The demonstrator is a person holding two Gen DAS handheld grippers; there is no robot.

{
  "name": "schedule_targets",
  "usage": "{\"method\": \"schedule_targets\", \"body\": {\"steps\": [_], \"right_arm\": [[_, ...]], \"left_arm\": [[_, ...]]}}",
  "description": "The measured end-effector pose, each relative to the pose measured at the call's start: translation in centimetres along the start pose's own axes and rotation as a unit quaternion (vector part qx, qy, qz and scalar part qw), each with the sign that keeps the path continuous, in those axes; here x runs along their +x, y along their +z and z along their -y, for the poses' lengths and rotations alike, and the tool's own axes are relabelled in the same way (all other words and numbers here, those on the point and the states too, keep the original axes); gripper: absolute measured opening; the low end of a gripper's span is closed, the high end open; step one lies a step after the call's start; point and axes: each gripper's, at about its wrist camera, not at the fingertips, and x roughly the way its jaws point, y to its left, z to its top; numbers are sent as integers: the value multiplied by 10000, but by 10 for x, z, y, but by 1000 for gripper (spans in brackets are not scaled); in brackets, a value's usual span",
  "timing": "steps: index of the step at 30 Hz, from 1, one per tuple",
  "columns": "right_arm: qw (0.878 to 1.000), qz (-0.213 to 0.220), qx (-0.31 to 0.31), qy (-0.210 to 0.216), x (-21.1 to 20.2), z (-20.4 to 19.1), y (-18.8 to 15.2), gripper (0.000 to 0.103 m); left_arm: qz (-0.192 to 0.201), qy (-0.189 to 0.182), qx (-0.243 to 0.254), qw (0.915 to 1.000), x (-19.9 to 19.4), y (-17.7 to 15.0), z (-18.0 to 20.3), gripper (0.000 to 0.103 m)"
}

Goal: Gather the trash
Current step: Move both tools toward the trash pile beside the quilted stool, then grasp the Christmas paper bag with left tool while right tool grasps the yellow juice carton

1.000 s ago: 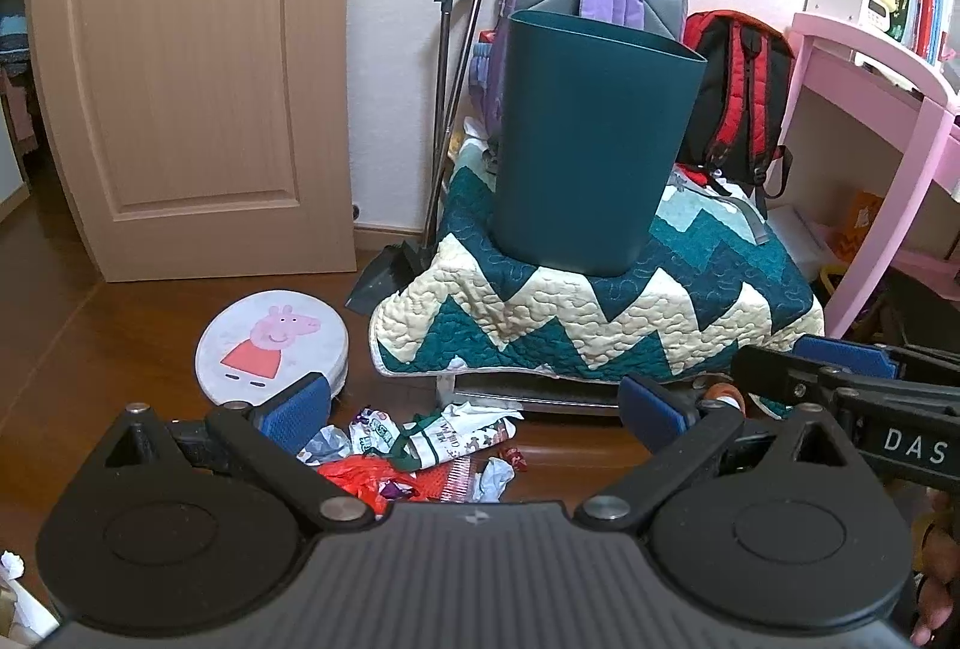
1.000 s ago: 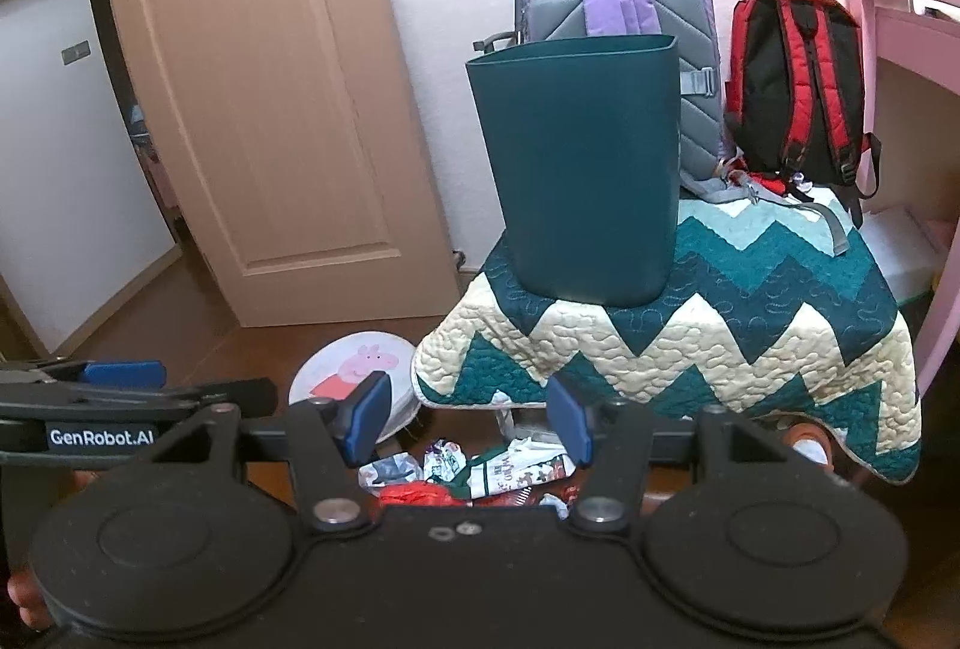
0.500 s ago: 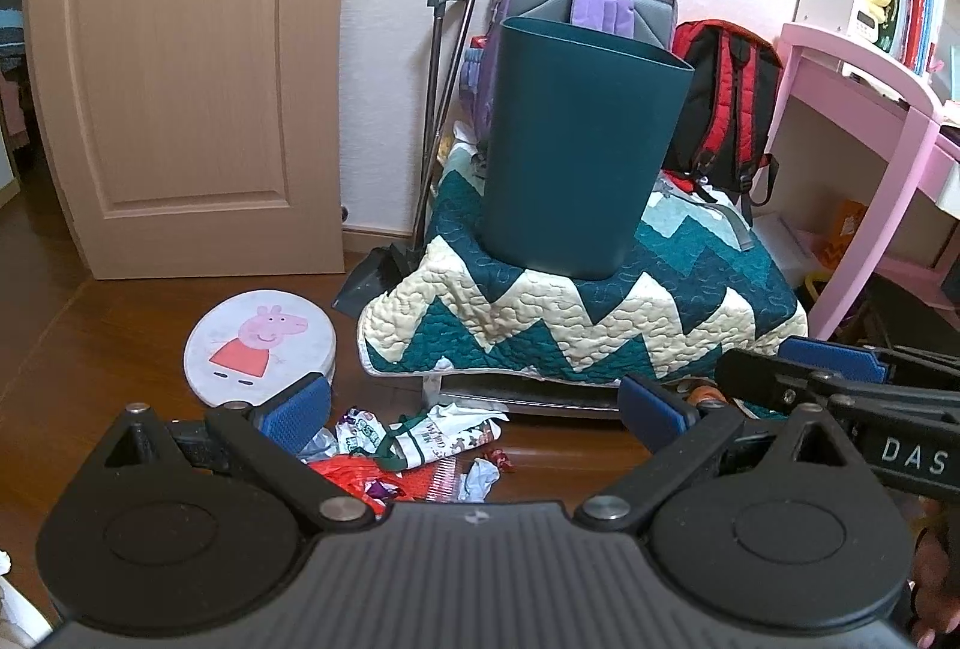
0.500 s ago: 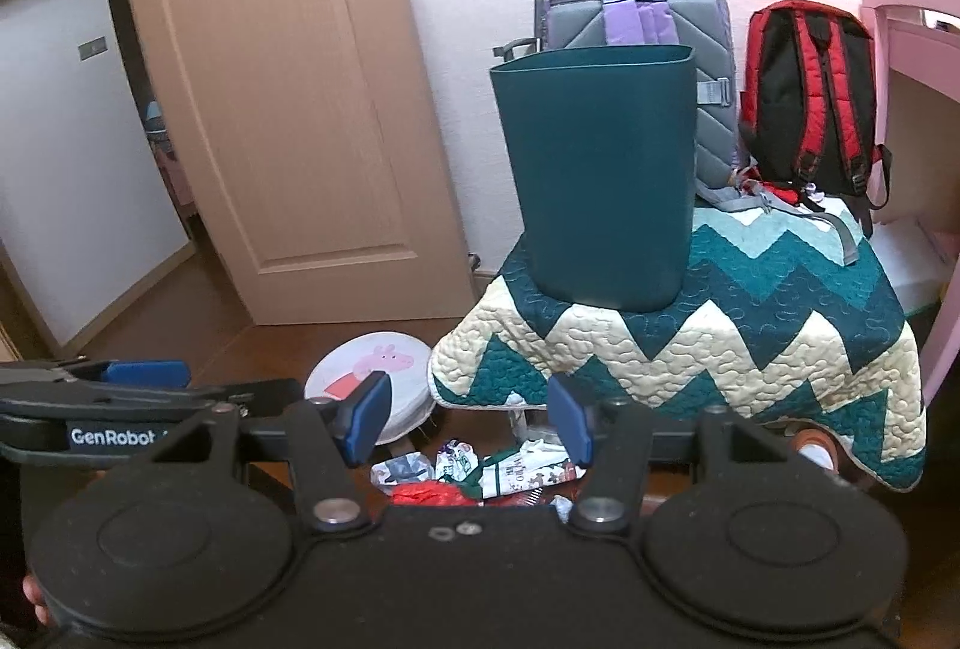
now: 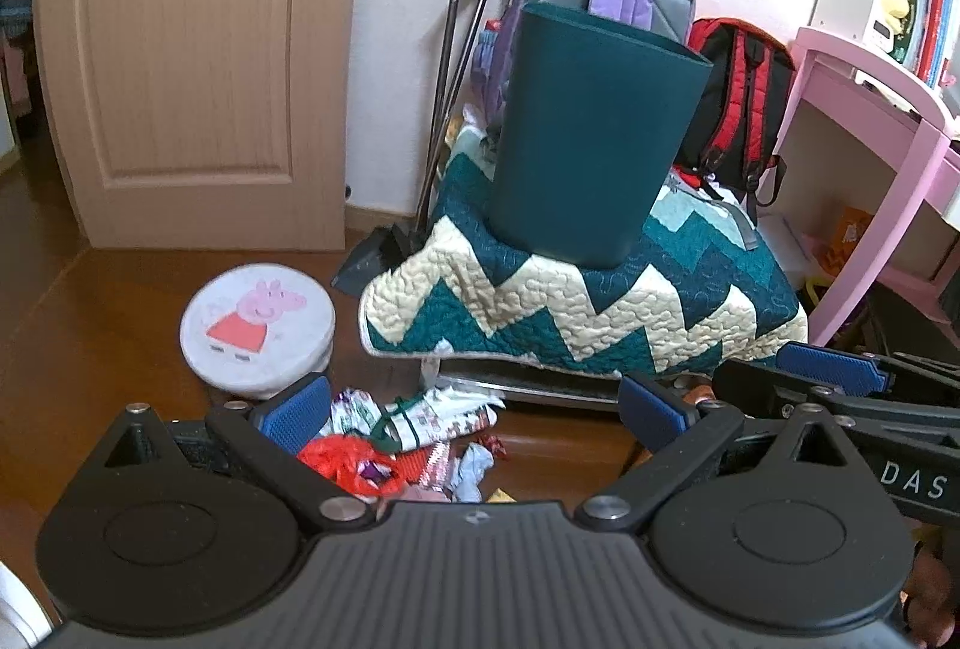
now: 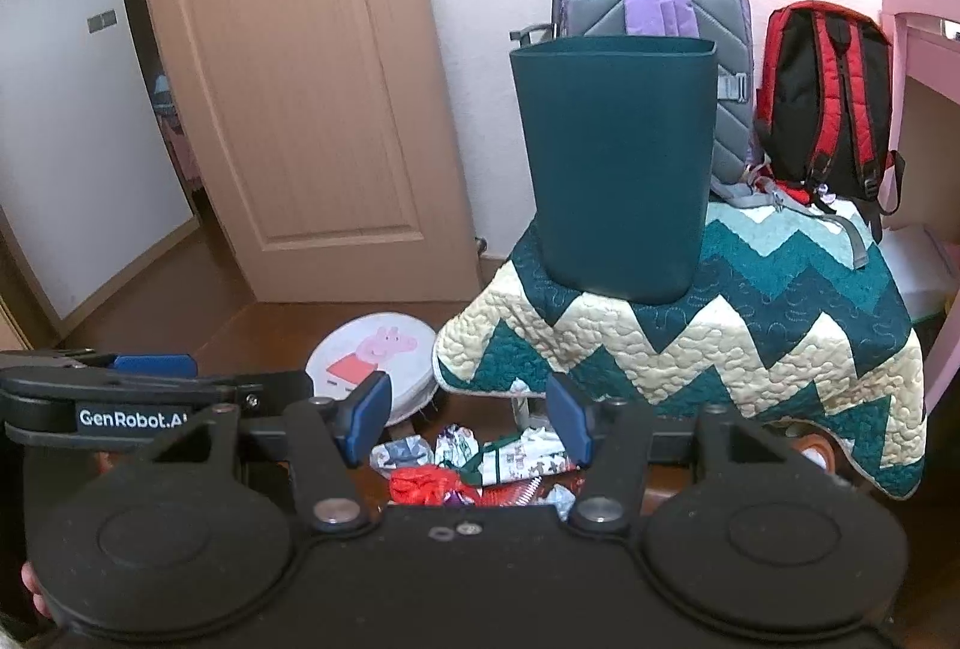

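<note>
On the brown wooden floor [image 5: 108, 325] of a bedroom, both claws hang low with jaws spread wide and empty: the left claw [image 5: 474, 409] and the right claw [image 6: 468, 412] each frame the same heap of crumpled wrappers [image 5: 402, 439], which lies on the boards just in front of a zigzag quilt [image 5: 588, 301]. By my reading the job has barely begun, as nothing is gripped and the whole heap remains to go into the dark green bin [image 6: 618, 157] standing upright on the quilt. The bin's inside cannot be seen, and each claw's body covers the near edge of the heap.
</note>
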Motion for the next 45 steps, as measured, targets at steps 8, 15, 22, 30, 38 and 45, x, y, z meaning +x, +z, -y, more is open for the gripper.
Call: {"method": "schedule_targets", "body": {"steps": [8, 15, 22, 30, 38, 45], "right_arm": [[9995, -311, 20, 63, 20, 2, 0, 57], [9985, -515, 0, 184, 38, 4, 0, 57], [9974, -679, -116, 217, 54, 9, 2, 57], [9954, -924, 207, 143, 107, 39, 11, 57], [9885, -1449, 422, 37, 186, 74, -1, 57], [9779, -1977, 684, 53, 258, 109, -25, 57]], "left_arm": [[-241, 123, -74, 9996, 15, -1, -8, 103], [-394, 279, -100, 9988, 29, -1, -12, 103], [-597, 268, -31, 9979, 50, 2, -13, 103], [-867, 457, -170, 9950, 97, 11, -30, 103], [-1205, 621, -561, 9892, 168, 30, -72, 103], [-1694, 788, -279, 9820, 251, 39, -97, 103]]}}
